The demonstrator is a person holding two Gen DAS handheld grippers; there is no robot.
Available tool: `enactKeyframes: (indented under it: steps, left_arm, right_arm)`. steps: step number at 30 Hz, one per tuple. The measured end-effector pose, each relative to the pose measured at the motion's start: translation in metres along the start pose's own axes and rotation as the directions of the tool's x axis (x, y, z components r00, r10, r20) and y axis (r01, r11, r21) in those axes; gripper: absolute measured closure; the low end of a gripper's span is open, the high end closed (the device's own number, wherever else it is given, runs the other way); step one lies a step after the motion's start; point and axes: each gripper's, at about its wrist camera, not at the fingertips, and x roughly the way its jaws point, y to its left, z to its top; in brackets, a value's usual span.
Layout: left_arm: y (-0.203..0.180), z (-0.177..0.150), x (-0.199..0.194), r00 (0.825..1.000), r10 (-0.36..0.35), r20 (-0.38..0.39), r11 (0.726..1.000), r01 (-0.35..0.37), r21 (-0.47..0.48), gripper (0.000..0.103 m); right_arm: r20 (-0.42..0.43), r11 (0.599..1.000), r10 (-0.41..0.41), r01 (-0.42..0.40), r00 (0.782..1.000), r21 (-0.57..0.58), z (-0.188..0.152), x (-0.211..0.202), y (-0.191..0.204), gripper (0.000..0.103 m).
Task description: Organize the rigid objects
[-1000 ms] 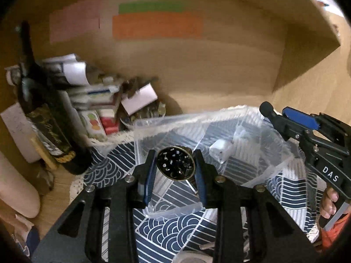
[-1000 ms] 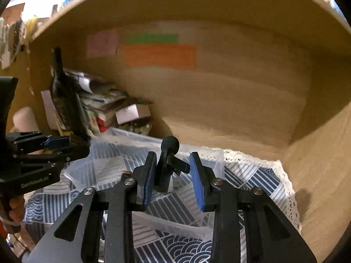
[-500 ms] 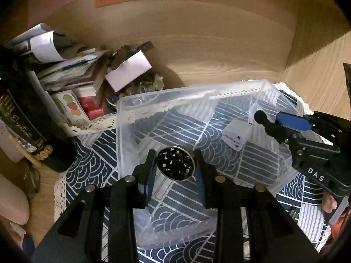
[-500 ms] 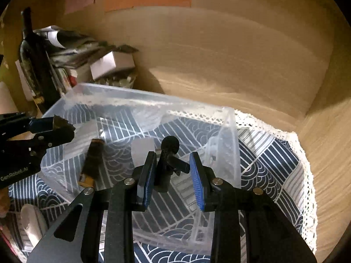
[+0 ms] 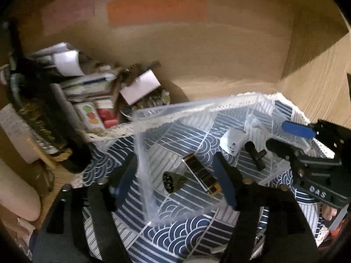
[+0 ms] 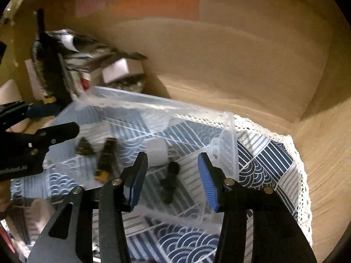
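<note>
Both tools stood apart and empty over the clear bin [image 5: 175, 114]: left tool [image 5: 175, 179], right tool [image 6: 173, 179]. In the bin lay the round dark perforated piece [image 5: 173, 180], the black-and-gold bar [image 5: 201, 176], the white plug cube [image 5: 232, 141] and the black knobbed part [image 6: 169, 185], all separate, on the wave-pattern cloth [image 6: 263, 166]. I judged them light, stiff and a bit slick. I'd pinch the bar across its long sides, the round piece at its rim. Frames were blurred.
</note>
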Motion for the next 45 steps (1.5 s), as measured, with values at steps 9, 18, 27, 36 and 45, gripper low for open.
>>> enactKeyframes:
  steps: [9,18,27,36,45]
  left_arm:
    - [0.016,-0.041,-0.057,0.998,0.036,0.051,0.999,-0.034,-0.031,0.008]
    - [0.033,-0.104,-0.073,0.999,0.034,-0.035,0.996,-0.037,-0.075,0.008]
    - [0.038,-0.142,-0.070,0.995,0.019,-0.102,0.994,-0.030,-0.105,0.008]
    - [0.031,-0.142,-0.068,0.994,-0.007,-0.108,0.994,-0.005,-0.109,0.008]
    - [-0.010,-0.128,-0.059,0.989,-0.100,-0.109,0.994,0.095,-0.050,0.009]
  right_arm:
    - [0.015,0.986,0.160,-0.159,0.987,-0.051,-0.033,-0.040,0.055,0.059]
    - [-0.059,0.960,0.264,-0.268,0.963,-0.082,-0.069,-0.035,0.102,0.059]
    - [-0.213,0.933,0.292,-0.326,0.933,-0.152,-0.078,-0.001,0.130,0.059]
    - [-0.144,0.938,0.294,-0.314,0.945,-0.145,-0.069,-0.018,0.120,0.067]
    - [0.073,0.983,0.185,-0.186,0.980,0.005,-0.059,-0.081,0.042,0.069]
